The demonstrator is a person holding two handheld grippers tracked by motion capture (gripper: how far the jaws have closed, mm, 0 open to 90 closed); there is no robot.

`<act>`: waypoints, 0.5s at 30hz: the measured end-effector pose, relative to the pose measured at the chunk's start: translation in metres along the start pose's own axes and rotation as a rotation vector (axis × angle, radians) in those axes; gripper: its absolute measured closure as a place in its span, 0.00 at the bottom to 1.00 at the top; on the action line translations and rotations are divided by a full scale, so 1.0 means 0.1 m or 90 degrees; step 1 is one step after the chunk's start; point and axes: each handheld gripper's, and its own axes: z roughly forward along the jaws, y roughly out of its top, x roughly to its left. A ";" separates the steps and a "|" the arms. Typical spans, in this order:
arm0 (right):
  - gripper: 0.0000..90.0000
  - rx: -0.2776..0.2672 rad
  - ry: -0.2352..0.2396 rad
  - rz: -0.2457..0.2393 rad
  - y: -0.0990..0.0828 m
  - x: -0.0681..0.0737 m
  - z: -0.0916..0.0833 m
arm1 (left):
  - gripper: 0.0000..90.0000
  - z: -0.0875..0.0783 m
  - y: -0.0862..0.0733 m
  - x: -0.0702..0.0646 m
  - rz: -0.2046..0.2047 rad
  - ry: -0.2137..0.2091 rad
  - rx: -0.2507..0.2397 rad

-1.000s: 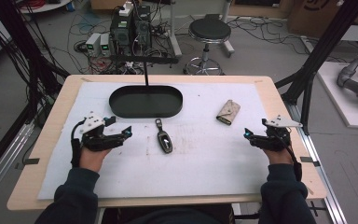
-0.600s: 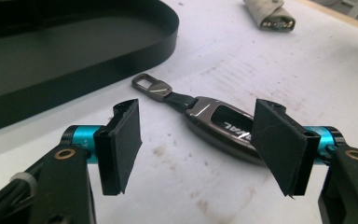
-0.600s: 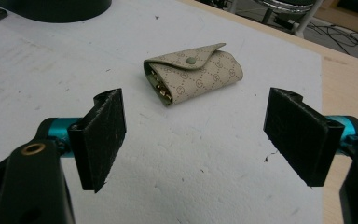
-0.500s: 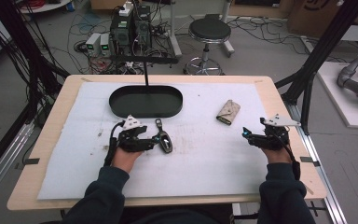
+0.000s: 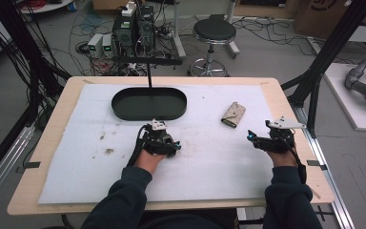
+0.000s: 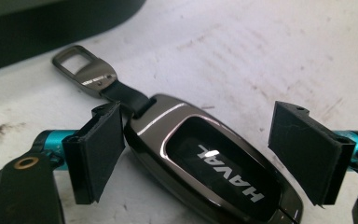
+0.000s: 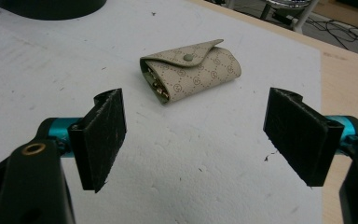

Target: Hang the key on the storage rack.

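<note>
1. Left gripper [image 5: 173, 144] sits mid-table on the white foam mat [image 5: 76, 162], at 6 o'clock from the black oval tray [image 5: 149, 103]
2. Its jaws have just been opening and stand apart, straddling the key fob [image 6: 205, 170]; in the left gripper view the left pad [image 6: 100, 149] is just at the fob's edge, the right pad [image 6: 305, 144] clear of it
3. Fob lies flat on the mat, metal loop [image 6: 85, 70] pointing to 11 o'clock in that view, toward the tray
4. Right gripper [image 5: 255, 138] rests near the mat's right edge, jaws apart, nothing between them
5. Beige key pouch [image 7: 191, 70] lies at 12 o'clock ahead of its jaws, well apart from them, flap snapped
</note>
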 end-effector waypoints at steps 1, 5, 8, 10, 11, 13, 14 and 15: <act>0.24 0.001 0.000 0.002 0.00 0.00 0.00 | 0.20 0.01 -0.01 0.00 0.006 0.001 0.007; 0.24 0.002 0.001 -0.001 0.00 0.00 0.00 | 0.25 -0.01 0.00 0.01 0.020 0.003 0.016; 0.24 0.001 0.000 -0.002 0.00 0.00 0.00 | 0.35 -0.06 0.01 0.04 0.041 -0.016 0.029; 0.24 0.001 0.000 0.000 0.00 -0.01 -0.01 | 0.43 -0.10 0.00 0.07 0.048 -0.031 0.036; 0.24 0.001 0.000 0.001 0.00 -0.01 -0.01 | 0.46 -0.10 0.00 0.07 0.048 -0.031 0.036; 0.24 0.000 0.000 0.001 0.00 -0.01 -0.01 | 0.52 -0.15 -0.03 0.14 0.054 -0.046 0.040; 0.24 0.000 0.000 0.001 0.00 0.00 -0.01 | 0.53 -0.17 -0.04 0.16 0.059 -0.052 0.041; 0.24 0.000 0.000 0.000 0.00 0.00 -0.01 | 0.54 -0.18 -0.05 0.19 0.057 -0.056 0.042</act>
